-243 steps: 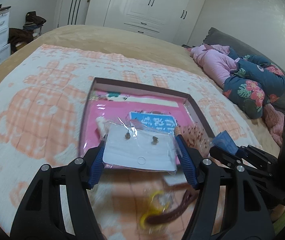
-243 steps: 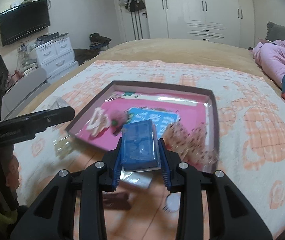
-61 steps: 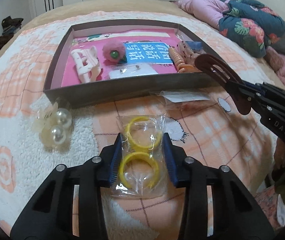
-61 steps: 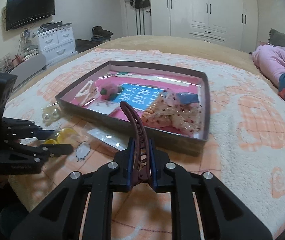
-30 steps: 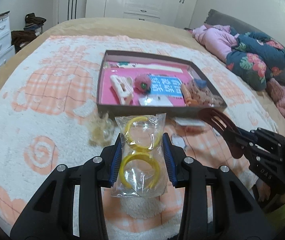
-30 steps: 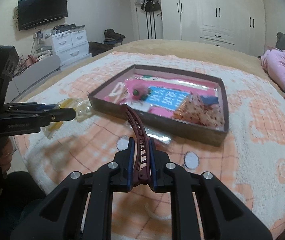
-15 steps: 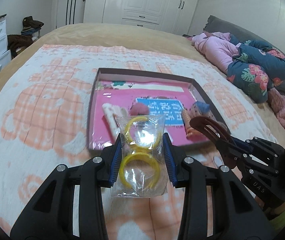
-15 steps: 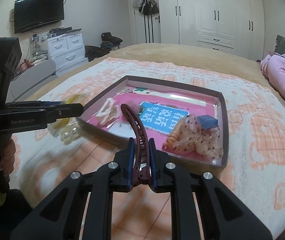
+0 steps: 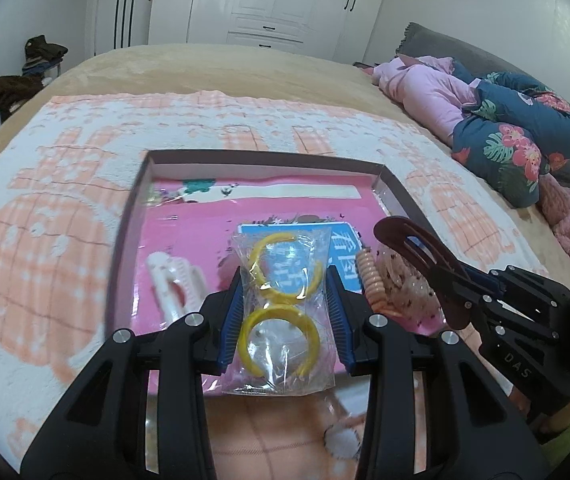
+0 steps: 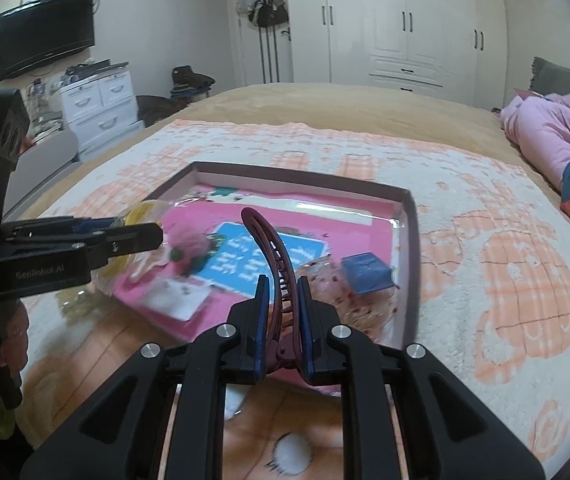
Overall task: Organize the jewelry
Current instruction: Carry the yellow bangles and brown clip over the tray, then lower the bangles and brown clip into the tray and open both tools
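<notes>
Left tongs, left wrist view: left gripper (image 9: 285, 312) is clamped on the clear bag of 2 yellow rings (image 9: 281, 304), blue pads pressing both sides of the bag.
Change, left wrist view: 1 second ago the bag hung over the blanket short of the tray; now it hangs over the tray's near half, the tray (image 9: 125, 216) filling the view from 10 to 2 o'clock.
Neighbours, left wrist view: white claw clip (image 9: 173, 284) at 9 o'clock of the bag, coiled orange tie (image 9: 369, 284) at 3 o'clock, both lying in the tray.
Right tongs, right wrist view: right gripper (image 10: 281, 320) is shut tight on the dark red hair clip (image 10: 273, 256), which arcs up toward 12 o'clock.
Change, right wrist view: the clip has come from over the blanket (image 10: 505, 264) to above the tray's near edge, beside the blue box (image 10: 365, 268) at 2 o'clock.
Meaning: both pieces look carried into place; I'd judge letting go into the tray comes next.
</notes>
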Action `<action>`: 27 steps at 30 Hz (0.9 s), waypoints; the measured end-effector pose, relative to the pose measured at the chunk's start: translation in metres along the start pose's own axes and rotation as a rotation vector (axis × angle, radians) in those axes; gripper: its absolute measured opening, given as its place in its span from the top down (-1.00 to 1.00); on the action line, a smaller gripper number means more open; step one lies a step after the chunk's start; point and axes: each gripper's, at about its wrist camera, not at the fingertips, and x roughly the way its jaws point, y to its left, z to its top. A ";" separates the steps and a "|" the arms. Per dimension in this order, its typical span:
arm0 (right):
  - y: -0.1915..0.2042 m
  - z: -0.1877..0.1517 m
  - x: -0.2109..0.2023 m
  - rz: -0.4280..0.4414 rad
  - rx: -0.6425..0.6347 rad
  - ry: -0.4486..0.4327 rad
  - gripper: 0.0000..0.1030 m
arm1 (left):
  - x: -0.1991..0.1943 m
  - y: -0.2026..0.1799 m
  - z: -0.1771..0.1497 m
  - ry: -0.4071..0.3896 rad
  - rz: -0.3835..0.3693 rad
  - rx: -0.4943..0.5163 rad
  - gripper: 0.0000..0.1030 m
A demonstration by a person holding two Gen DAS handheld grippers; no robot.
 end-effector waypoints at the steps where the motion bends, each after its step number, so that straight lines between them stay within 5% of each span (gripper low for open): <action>1: -0.003 0.001 0.003 -0.006 0.006 0.004 0.73 | 0.003 0.000 0.001 0.003 -0.003 -0.001 0.42; 27: -0.029 0.003 0.025 -0.079 0.075 0.047 0.73 | 0.051 -0.014 0.019 0.005 -0.032 -0.011 0.41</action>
